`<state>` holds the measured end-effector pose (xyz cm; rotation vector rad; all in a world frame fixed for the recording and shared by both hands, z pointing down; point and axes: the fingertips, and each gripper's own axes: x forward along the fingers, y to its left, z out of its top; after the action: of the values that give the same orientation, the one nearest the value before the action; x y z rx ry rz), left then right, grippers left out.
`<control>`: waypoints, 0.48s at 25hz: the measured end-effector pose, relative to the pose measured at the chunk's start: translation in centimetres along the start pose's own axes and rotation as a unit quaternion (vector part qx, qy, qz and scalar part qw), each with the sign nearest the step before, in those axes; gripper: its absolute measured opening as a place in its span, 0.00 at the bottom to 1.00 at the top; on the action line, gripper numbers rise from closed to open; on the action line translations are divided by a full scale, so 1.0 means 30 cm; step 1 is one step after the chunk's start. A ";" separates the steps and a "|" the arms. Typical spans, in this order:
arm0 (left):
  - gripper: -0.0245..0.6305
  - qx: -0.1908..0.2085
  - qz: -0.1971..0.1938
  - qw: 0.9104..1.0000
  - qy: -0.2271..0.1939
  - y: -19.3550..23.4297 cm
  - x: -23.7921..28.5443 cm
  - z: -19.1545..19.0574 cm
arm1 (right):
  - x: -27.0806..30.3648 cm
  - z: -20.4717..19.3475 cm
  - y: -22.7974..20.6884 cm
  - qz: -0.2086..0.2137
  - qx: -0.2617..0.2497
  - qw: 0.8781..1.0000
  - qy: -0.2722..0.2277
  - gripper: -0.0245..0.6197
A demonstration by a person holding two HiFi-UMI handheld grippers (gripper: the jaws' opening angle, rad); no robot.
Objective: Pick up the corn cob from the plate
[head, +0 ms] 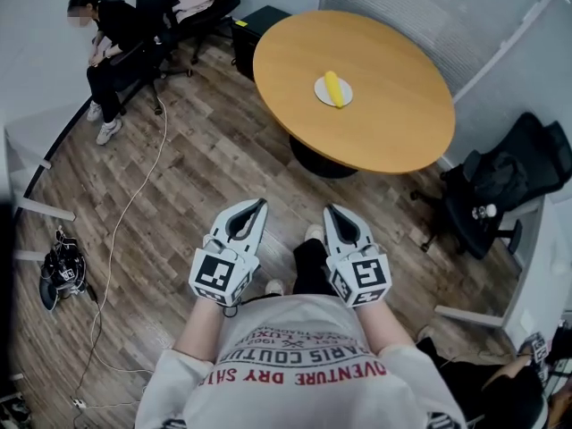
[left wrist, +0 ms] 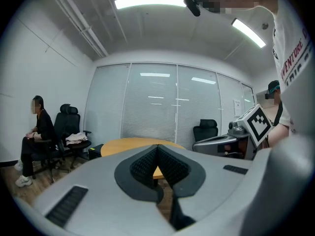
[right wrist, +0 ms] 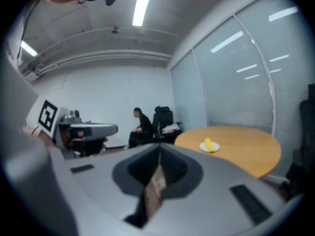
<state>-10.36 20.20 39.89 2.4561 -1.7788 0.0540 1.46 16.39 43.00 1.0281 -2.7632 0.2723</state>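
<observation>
A yellow corn cob [head: 333,88] lies on a small white plate [head: 319,91] near the middle of a round wooden table [head: 393,114]. Both grippers are held close to the person's body, over the wood floor and well short of the table. My left gripper [head: 262,203] has its jaws together with nothing between them. My right gripper [head: 329,209] is likewise shut and empty. In the right gripper view the corn cob [right wrist: 210,144] and plate [right wrist: 204,147] show far off, right of the jaw tips [right wrist: 160,147]. The left gripper view shows only the table's edge [left wrist: 123,144] beyond its jaws [left wrist: 157,146].
A person [head: 109,38] sits on a chair at the far left beside black office chairs [head: 192,7]. Another black chair [head: 505,186] stands right of the table. A white cable [head: 134,204] runs across the floor; a dark bag [head: 61,271] lies at left. Glass partitions close the room.
</observation>
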 end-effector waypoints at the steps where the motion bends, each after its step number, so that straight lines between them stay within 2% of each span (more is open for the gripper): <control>1: 0.09 0.000 0.004 1.000 0.001 0.024 0.017 -0.002 | 0.033 0.003 -0.009 0.006 0.003 1.000 0.002 0.08; 7: 0.09 -0.001 0.038 0.999 0.000 0.189 0.176 0.013 | 0.263 0.041 -0.120 0.032 -0.001 0.999 0.007 0.08; 12: 0.09 -0.001 0.056 0.998 -0.003 0.313 0.405 0.063 | 0.462 0.133 -0.291 0.044 -0.006 0.999 0.002 0.08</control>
<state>-15.54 5.62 39.77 2.3547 -1.9160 0.0539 -3.51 0.29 43.29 0.9025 -2.8081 0.2704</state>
